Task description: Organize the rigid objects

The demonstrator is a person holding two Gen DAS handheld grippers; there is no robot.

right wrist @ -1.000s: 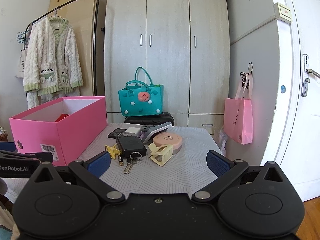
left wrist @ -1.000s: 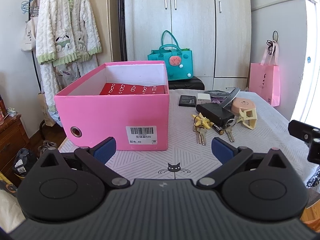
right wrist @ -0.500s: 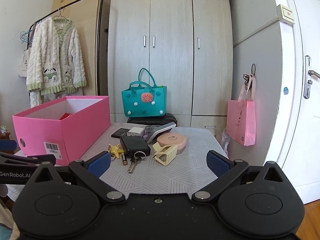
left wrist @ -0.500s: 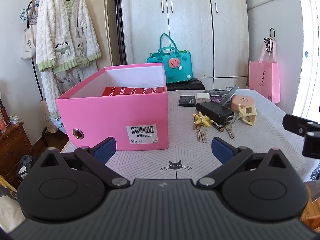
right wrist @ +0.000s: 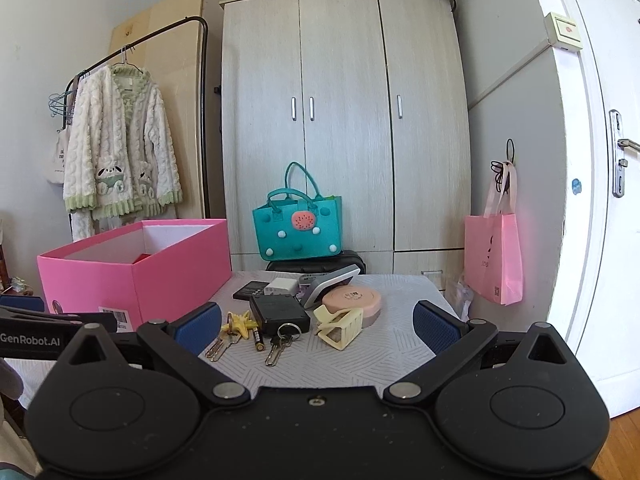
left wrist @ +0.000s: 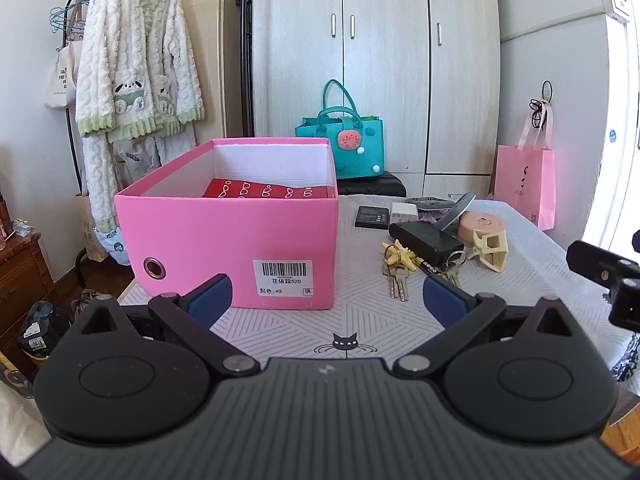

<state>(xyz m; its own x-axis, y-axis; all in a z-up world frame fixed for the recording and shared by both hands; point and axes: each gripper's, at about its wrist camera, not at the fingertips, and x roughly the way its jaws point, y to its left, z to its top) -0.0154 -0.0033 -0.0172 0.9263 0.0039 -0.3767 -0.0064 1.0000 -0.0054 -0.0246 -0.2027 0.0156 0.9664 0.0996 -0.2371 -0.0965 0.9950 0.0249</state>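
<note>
Both tools, left and right, gape empty over the patterned worktop; pink box beside keys, wardrobe behind.

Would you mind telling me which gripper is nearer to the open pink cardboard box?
Left. The left gripper sits directly in front of the pink cardboard box, close to its barcoded face. The right gripper sits off to the box's right, facing the clutter.

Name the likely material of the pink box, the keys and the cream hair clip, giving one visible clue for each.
Pink box: likely matte paper-covered cardboard; thin straight walls, stuck-on barcode label.
Keys: metal; pale silvery sheen, on a ring.
Cream hair clip: probably moulded plastic; smooth, slightly glossy, open cut-outs.
</note>
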